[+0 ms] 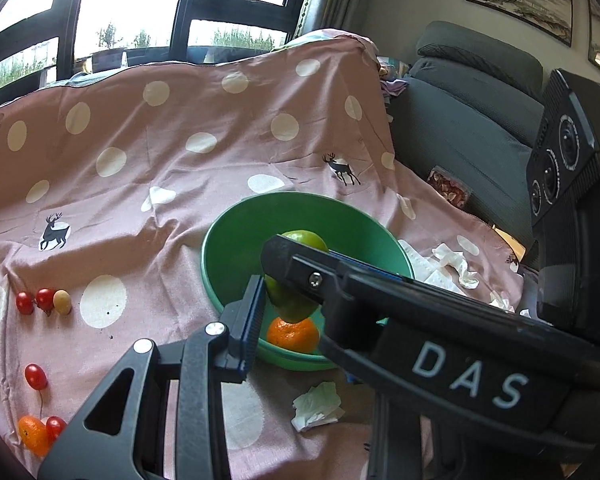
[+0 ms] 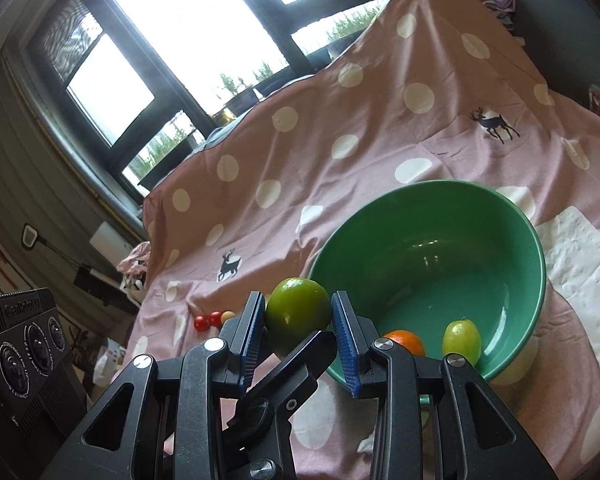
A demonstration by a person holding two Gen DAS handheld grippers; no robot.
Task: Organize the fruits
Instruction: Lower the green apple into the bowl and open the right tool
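Green fruit (image 2: 298,314): pinched at its sides between the blue pads of the right tongs (image 2: 298,305), clear of the cloth, at the near rim of the green bowl (image 2: 420,196) and not yet down inside it. Crossed in front by one black finger of the left tongs (image 1: 290,294). Of those tongs, showed only one blue pad, laid against the fruit's side in the left wrist view; the other finger hidden behind the body of the right tongs. Drawn nearly together, so probably nipping the same fruit too, though the second contact could not be made out.

In the bowl already: one mandarin (image 2: 406,340) and one small yellow-green fruit (image 2: 462,336), side by side against the near wall. Otherwise bare green inside.

Left out on the pink dotted cloth (image 1: 180,120), well apart from the bowl: two cherry tomatoes (image 1: 34,300) touching a pale oval fruit (image 1: 62,302) in a short row; nearer the camera a lone tomato (image 1: 35,376); nearer again a small orange fruit (image 1: 32,434) with another tomato (image 1: 55,427) pressed to it.

Judged as under way but less than half done: two pieces gathered, a third on the point of going in, about six loose ones to fetch.

Around that: a crumpled tissue (image 1: 318,406) just in front of the bowl, flat paper napkins (image 2: 580,256) beside it, a grey sofa (image 1: 460,120) beyond the cloth's edge.
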